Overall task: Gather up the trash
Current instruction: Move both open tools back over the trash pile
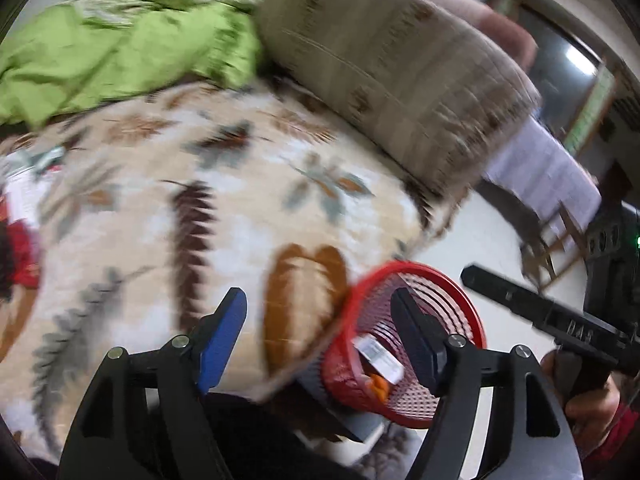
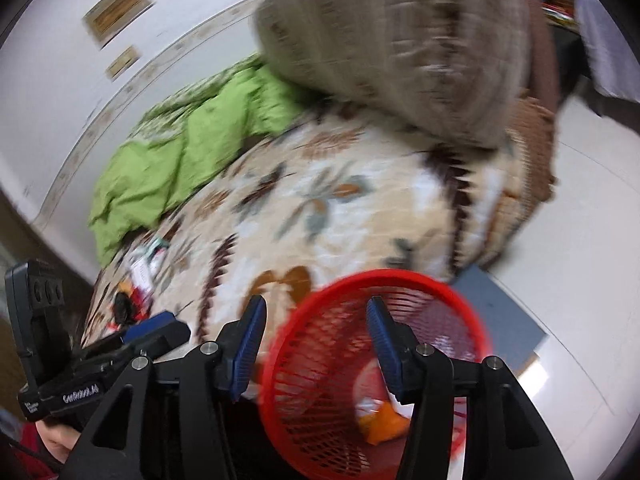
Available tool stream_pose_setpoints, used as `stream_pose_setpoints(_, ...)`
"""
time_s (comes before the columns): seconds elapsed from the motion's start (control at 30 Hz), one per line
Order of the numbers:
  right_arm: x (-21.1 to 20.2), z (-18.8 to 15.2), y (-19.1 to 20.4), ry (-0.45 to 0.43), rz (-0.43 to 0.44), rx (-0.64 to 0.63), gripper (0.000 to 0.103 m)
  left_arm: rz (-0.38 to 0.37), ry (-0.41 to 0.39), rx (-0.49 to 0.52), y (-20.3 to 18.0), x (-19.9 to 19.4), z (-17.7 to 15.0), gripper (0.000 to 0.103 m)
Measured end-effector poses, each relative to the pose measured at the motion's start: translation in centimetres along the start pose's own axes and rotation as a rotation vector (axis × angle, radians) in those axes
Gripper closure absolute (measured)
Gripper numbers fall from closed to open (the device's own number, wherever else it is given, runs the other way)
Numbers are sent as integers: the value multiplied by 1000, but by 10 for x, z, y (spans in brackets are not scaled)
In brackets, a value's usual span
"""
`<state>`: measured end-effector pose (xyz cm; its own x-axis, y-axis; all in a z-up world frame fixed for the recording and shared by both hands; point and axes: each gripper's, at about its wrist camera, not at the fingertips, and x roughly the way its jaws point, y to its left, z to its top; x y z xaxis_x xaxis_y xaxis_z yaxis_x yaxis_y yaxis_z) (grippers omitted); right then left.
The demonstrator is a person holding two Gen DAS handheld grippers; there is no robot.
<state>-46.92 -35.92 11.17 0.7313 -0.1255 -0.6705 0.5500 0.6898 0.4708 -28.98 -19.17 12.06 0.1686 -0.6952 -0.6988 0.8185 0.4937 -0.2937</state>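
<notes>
Red mesh bin (image 2: pixel 372 364) sits at the bed (image 2: pixel 340 216) edge under my right jaws (image 2: pixel 316 344), parted and empty. Left jaws (image 1: pixel 320 344) wide, empty. Remaining trash (image 2: pixel 140 280) lies far left on the bed, nearer my left hand.

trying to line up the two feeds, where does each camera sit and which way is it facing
Left wrist: on the left hand-held gripper, angled down over the bed toward the red basket; shows its own open fingers, plus the right hand-held gripper with a hand at the right edge.
Right wrist: on the right hand-held gripper, angled down at the basket; shows its own open fingers, the left hand-held gripper at lower left.
Shared: bed, basket with trash, green blanket, brown cushion.
</notes>
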Motion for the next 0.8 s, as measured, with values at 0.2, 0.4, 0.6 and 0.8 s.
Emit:
stream_pose_setpoints(0.2,52,3,84,84,116,-192,48,115,-89,-121,72,-40,-3,30)
stream_pose_setpoints(0.4,94,-3,151,136,194,-332,47,327,-190,-289,150,-85,-28,29)
stream_pose_setpoints(0.6,134,0,220,209,280,-461,44,432,-245,-485,223,-117,-44,29)
stream_pose_setpoints(0.8,168,-4,304,209,397,-622,30,466,-269,-610,269,-140,-59,29)
